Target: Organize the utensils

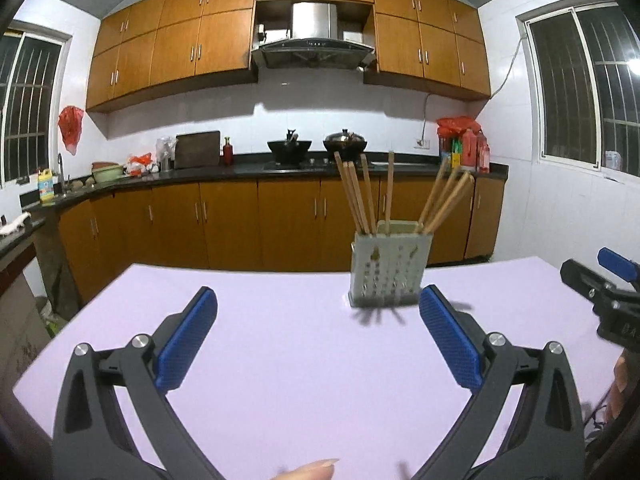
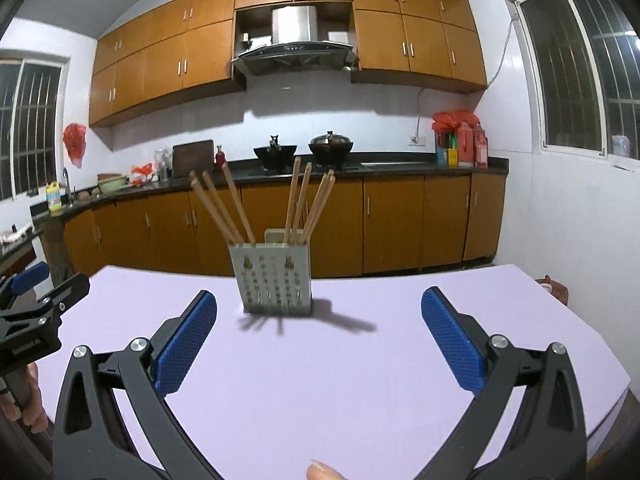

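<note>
- Left gripper (image 1: 318, 300): both blue-padded fingers stand wide apart above the table, with nothing between them and nothing touching the pads.
- Right gripper (image 2: 319, 302): its fingers are likewise spread wide, empty, and hang over the table surface.
- Each gripper appears at the edge of the other's view: the right one at the right edge of the left wrist view, the left one at the left edge of the right wrist view.
- Table (image 1: 280, 352): a pale lilac top, bare except for one holder.
- Utensil holder (image 1: 390, 270): a grey perforated box standing upright on the table toward its far edge, ahead of both grippers and apart from them. In the left wrist view it sits just beyond the right finger's tip; in the right wrist view it sits nearer the left finger.
- Chopsticks (image 1: 360, 192): wooden sticks stand inside the holder in two fanned groups, one leaning left and one leaning right, with their upper ends splayed apart.
- A fingertip (image 2: 322, 472) of the person shows at the bottom edge of the right wrist view.
- Background: a dark counter (image 2: 400, 168) over wooden cabinets carries two black woks (image 2: 276, 154), and a range hood (image 2: 294, 54) hangs above them.
</note>
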### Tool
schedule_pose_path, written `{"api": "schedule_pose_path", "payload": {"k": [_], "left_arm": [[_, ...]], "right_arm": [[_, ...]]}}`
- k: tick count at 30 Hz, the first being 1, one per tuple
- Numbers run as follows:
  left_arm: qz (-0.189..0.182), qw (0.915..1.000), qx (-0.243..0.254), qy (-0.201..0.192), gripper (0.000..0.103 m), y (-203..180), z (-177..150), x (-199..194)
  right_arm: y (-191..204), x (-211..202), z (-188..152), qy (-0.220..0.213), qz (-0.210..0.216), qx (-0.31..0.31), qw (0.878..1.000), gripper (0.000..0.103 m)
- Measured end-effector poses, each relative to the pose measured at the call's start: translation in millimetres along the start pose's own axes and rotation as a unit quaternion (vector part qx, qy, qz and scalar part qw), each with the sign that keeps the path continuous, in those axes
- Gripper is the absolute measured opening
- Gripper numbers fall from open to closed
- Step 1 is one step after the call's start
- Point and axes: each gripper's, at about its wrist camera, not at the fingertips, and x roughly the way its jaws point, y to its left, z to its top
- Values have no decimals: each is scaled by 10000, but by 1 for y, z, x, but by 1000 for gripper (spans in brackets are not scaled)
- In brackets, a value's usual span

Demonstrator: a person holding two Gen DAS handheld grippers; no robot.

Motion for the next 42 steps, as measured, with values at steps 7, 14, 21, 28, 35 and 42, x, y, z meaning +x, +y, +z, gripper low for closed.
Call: {"api": "schedule_pose_path", "payload": {"k": [7, 14, 21, 28, 35, 42], "left_arm": [[-22, 9999, 5, 157, 99, -8, -23, -1], [-19, 9994, -1, 332, 99, -11, -39, 3], [16, 9990, 4, 451, 99, -13, -45, 7], [-9, 9990, -32, 443, 99, -12, -45, 8], [-15, 9990, -38, 443, 99, -14, -45, 8], [-21, 9990, -36, 452, 99, -15, -44, 9]], "right_arm": [[2, -1, -25, 253, 30, -8, 9997, 101], [-3, 1, -43, 484, 41, 94, 9988, 101], [-3, 3, -49, 561, 59, 141, 9983, 101], [-4, 3, -50, 563, 63, 194, 9982, 101], [-5, 4, -52, 602, 80, 244, 9979, 101], [-5, 4, -53, 613, 79, 264, 9977, 101]]}}
